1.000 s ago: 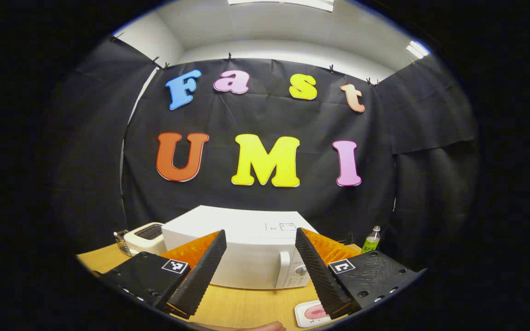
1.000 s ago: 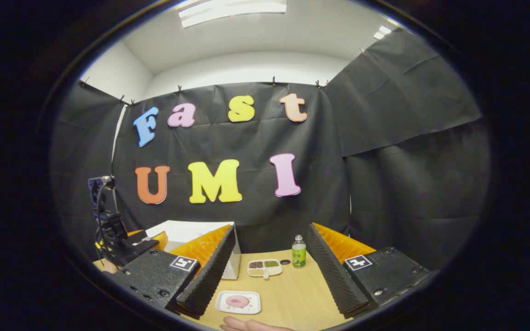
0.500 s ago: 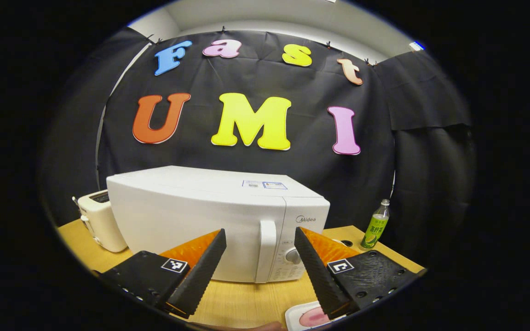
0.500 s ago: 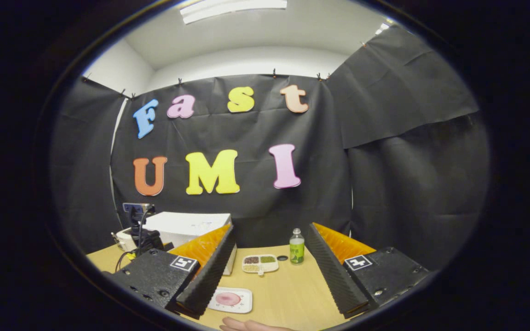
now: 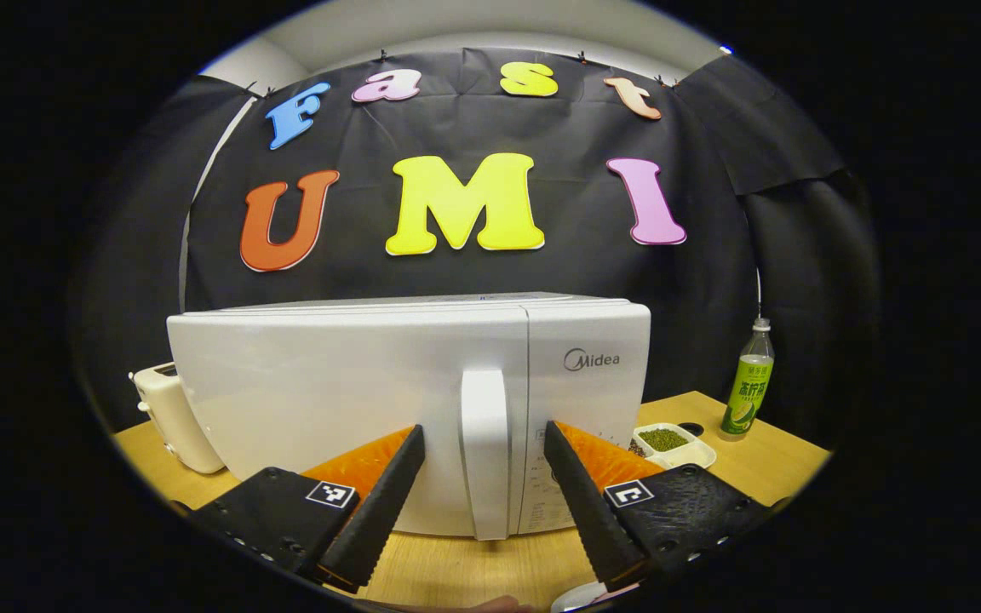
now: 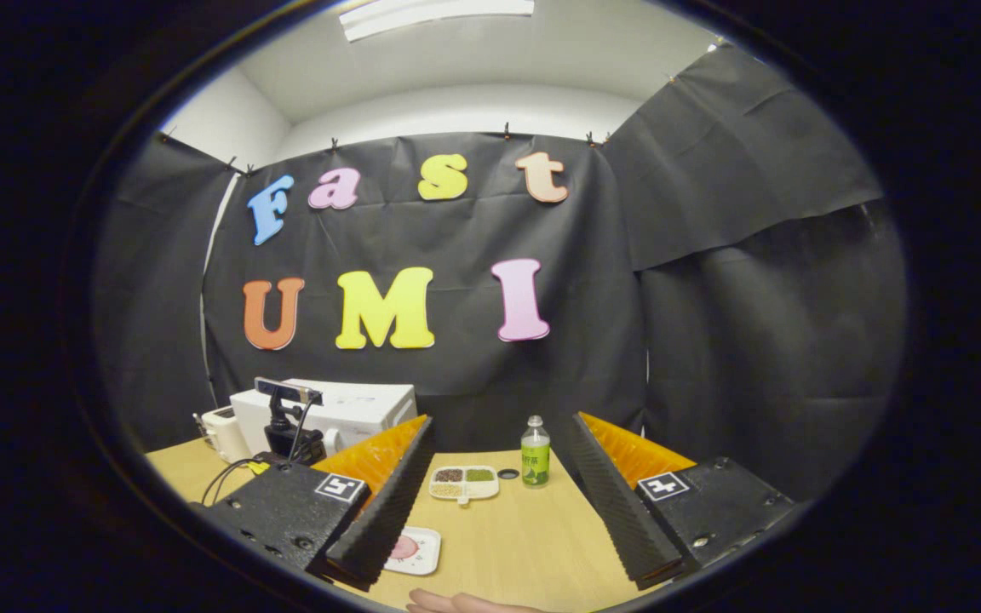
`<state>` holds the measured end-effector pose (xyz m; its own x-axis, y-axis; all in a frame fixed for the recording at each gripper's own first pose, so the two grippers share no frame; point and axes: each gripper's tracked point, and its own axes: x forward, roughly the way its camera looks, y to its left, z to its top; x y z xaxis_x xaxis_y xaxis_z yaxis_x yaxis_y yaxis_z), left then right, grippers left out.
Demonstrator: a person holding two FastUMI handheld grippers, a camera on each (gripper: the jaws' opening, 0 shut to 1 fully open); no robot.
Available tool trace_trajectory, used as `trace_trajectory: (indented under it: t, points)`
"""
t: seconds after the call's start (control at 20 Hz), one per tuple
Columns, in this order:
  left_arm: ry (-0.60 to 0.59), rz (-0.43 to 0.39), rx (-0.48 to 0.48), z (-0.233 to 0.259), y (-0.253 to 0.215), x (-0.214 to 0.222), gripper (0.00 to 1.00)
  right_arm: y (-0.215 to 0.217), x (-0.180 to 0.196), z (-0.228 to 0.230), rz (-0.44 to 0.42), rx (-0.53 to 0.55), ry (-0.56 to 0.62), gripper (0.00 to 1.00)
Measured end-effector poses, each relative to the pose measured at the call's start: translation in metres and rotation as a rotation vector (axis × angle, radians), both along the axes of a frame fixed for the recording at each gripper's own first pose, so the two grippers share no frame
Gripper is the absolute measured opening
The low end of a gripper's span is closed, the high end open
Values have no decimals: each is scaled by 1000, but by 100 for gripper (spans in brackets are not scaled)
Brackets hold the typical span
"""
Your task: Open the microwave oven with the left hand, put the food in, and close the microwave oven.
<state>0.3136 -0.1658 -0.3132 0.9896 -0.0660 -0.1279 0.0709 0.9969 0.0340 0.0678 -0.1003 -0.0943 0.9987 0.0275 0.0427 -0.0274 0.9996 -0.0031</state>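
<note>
While perhaps untouched, door handle (image 5: 484,451) between open jaws.

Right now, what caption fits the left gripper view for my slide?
Open left gripper straddles the closed microwave's door handle on the wooden table.

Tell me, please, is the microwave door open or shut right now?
Shut: the door sits flush with the control panel, and the left gripper stands open around the handle.
</note>
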Motion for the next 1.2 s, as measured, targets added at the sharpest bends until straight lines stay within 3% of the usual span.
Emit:
trace_trajectory:
  t: [0.05,0.3,0.4,0.45,0.5,0.55,0.65,0.7,0.75,0.85,0.9,0.95,1.0,1.05,1.15,1.2]
  points:
    - [0,0,-19,-2,0,0,91,-2,1,-3,0,1,1,93]
    - [0,1,-60,-3,1,1,92,-11,10,-22,3,21,42,93]
    - [15,3,-73,-7,4,2,88,-16,13,-28,-5,27,56,93]
    - [34,3,-114,-11,4,2,59,-18,14,-31,-8,31,62,100]
    - [48,-2,-152,-13,4,1,50,-21,15,-34,-11,35,66,93]
    - [61,-2,-155,-12,4,0,41,-23,16,-37,-15,39,71,100]
    - [62,-14,-108,-13,-5,-2,41,-25,20,-44,-23,43,86,100]
    - [52,-10,-62,-10,-5,-1,23,-26,22,-48,-23,47,96,100]
    - [58,-5,-35,-11,-2,-1,22,-25,23,-52,-19,53,107,100]
    - [64,1,-78,-9,-3,-1,22,-25,25,-59,-16,61,124,100]
    - [64,5,-75,-11,-2,-4,1,-27,26,-61,-19,61,127,100]
    - [65,5,-42,-12,-2,-5,1,-29,28,-63,-24,62,131,100]
    - [65,1,-34,-12,-3,-3,1,-30,30,-64,-27,64,135,93]
    - [69,-6,-44,-13,-3,-4,1,-30,31,-67,-28,65,138,100]
    - [63,-27,-73,-9,-5,-6,1,-30,33,-70,-27,70,142,100]
    - [73,-36,-69,-12,-4,-7,1,-31,34,-71,-29,74,141,93]
